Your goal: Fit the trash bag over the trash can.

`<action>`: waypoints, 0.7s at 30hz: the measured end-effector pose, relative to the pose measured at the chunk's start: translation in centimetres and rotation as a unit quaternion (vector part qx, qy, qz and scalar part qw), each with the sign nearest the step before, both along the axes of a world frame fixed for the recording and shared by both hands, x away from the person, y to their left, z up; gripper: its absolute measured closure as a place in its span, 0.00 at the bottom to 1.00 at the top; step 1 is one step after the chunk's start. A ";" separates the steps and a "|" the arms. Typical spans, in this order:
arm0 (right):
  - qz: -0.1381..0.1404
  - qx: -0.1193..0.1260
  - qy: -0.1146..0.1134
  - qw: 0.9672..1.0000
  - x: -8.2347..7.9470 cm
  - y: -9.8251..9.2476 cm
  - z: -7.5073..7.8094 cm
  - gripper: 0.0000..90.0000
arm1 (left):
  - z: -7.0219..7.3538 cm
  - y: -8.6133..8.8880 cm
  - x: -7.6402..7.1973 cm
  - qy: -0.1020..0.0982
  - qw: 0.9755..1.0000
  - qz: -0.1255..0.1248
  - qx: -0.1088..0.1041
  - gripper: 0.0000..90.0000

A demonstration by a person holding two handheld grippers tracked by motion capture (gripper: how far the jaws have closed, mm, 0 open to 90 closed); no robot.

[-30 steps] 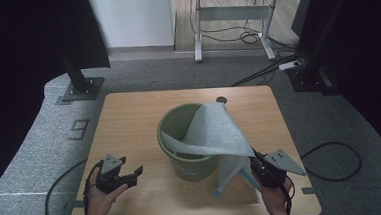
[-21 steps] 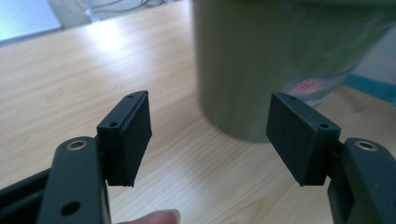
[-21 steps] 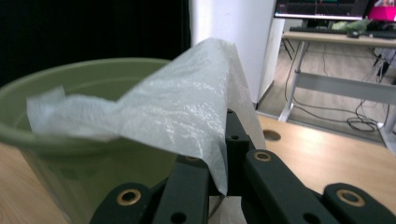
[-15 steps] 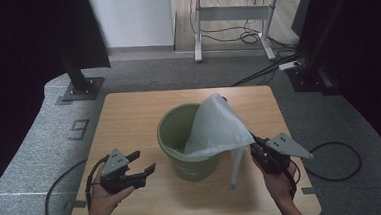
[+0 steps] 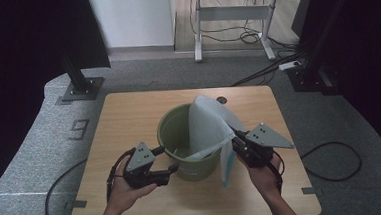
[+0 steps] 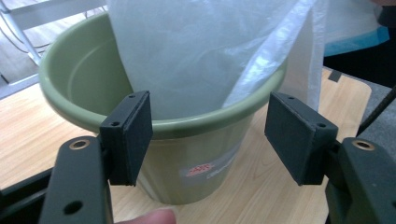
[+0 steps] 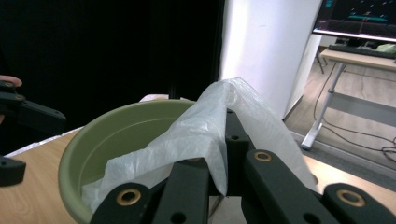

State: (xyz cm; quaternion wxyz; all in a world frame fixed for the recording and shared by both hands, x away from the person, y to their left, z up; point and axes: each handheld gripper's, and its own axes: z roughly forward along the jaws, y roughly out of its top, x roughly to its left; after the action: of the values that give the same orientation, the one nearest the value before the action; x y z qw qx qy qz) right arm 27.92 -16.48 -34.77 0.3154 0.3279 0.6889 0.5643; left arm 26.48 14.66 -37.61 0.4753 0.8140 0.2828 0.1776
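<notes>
One bag [image 5: 207, 129], white plastic, half in green bucket [image 5: 172, 133] at table [image 5: 128, 111] centre; one edge drapes over rim at 4 o'clock. Right gripper [image 5: 238, 144] pressed together, pinching that edge, lifted above rim. Left gripper [image 5: 169, 159] at bucket's 8 o'clock, jaws spread, have just been narrowing, nothing between; near rim [image 6: 205, 123] and bag's free side lie straight ahead. Left nearer free edge; likely grabs there to spread bag over rim.
</notes>
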 end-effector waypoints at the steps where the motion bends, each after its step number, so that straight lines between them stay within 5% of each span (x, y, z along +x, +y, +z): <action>1: 0.001 0.000 0.002 1.000 0.1 0.2 0.0 0.98 | -0.1 -0.1 0.0 0.002 1.000 -0.002 -0.001 0.35; 16: 0.032 -0.026 0.018 0.999 -0.2 2.6 -0.5 0.91 | -0.8 -1.5 0.0 -0.006 1.000 -0.013 -0.013 0.36; 21: 0.061 -0.056 0.025 0.996 -1.5 2.6 -1.9 0.63 | -1.0 -0.9 -0.2 -0.009 1.000 -0.010 -0.023 0.36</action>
State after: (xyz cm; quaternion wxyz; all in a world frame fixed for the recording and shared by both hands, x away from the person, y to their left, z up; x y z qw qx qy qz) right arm 26.41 -13.90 -36.69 0.2811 0.2807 0.7459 0.5346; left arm 26.23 13.79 -38.57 0.4978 0.8043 0.2744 0.1735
